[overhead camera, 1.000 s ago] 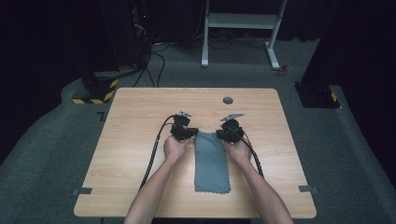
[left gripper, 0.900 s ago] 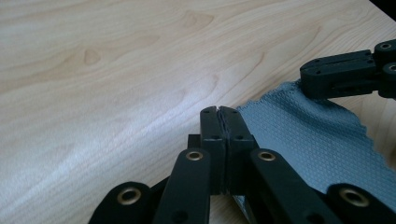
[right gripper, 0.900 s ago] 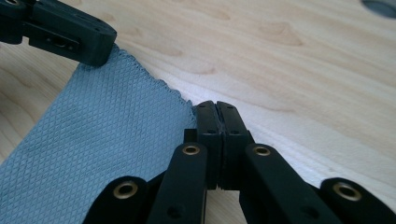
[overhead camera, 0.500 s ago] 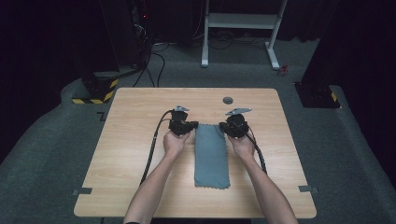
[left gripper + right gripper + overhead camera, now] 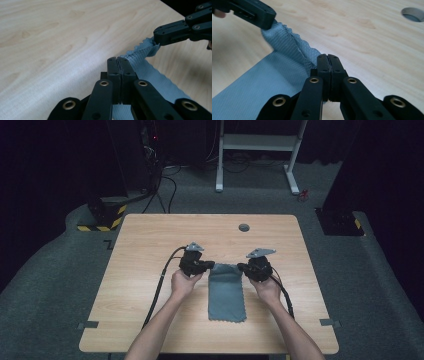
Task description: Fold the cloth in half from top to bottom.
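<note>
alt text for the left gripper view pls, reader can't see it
The left gripper, jaws shut, pinches one corner of a blue-grey cloth just above a light wooden table. At upper right the right gripper clamps the next corner, and the cloth's zigzag-cut edge runs raised between the two.

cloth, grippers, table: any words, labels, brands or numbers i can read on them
None can be read.
The cloth is plain grey-blue, with no tag or print on the part that shows.
The left gripper and right gripper are bare black with brass rivets, no marking.
The table is bare wood grain.
The yellow and black stripes on the floor block are a hazard pattern, not text.
</note>
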Demonstrator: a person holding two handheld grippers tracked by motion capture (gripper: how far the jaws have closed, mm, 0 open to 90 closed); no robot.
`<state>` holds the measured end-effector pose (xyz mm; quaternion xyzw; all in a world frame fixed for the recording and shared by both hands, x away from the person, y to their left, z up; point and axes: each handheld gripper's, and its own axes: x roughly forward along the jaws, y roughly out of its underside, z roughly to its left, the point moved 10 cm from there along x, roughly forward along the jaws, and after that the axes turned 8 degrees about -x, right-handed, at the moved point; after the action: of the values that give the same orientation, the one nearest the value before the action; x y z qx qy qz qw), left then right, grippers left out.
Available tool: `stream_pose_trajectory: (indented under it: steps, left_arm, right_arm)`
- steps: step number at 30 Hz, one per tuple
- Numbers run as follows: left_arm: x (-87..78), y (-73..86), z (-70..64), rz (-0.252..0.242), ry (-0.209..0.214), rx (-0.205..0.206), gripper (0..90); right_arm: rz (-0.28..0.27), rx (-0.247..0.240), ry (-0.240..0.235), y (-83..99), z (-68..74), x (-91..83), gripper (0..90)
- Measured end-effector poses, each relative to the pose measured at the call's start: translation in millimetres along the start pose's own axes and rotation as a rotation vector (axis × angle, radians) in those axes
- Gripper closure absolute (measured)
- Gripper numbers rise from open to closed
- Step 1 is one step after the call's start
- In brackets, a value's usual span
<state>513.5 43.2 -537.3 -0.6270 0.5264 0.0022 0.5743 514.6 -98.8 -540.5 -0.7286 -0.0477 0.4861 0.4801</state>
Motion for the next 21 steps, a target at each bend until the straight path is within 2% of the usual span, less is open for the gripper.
stream_pose_trajectory:
  steps: [4,5,9,10,14,18,19,21]
  left_arm:
    - [-2.4,14.0,-7.1,0.012,0.011,0.007,89.0]
    - [-2.9,17.5,-9.1,0.01,0.018,-0.002,89.1]
    - [-4.8,32.3,-15.6,0.021,0.017,0.013,89.0]
    - [-5.6,35.0,-17.4,0.021,0.016,0.022,89.0]
    - [-7.9,42.3,-23.0,0.018,0.004,0.054,89.0]
    - [-10.0,46.5,-26.9,0.008,0.004,0.048,89.0]
    - [-11.3,47.2,-26.9,0.007,0.001,0.062,89.0]
    - [-13.1,49.6,-28.9,0.005,0.002,0.065,89.0]
  right_arm:
    - [-0.005,-0.027,-0.018,10.6,14.1,-5.3,89.8]
    - [-0.004,-0.031,-0.02,13.2,16.7,-6.7,89.7]
    - [-0.006,-0.022,-0.036,21.6,25.6,-11.5,89.8]
    - [-0.006,-0.033,-0.038,23.3,26.9,-12.0,89.8]
    - [-0.002,-0.045,-0.039,29.8,33.4,-14.2,89.8]
    - [-0.005,-0.038,-0.046,35.0,37.5,-15.1,89.7]
    - [-0.006,-0.038,-0.048,36.0,38.7,-15.5,89.7]
    - [-0.004,-0.041,-0.052,37.9,41.3,-16.7,89.7]
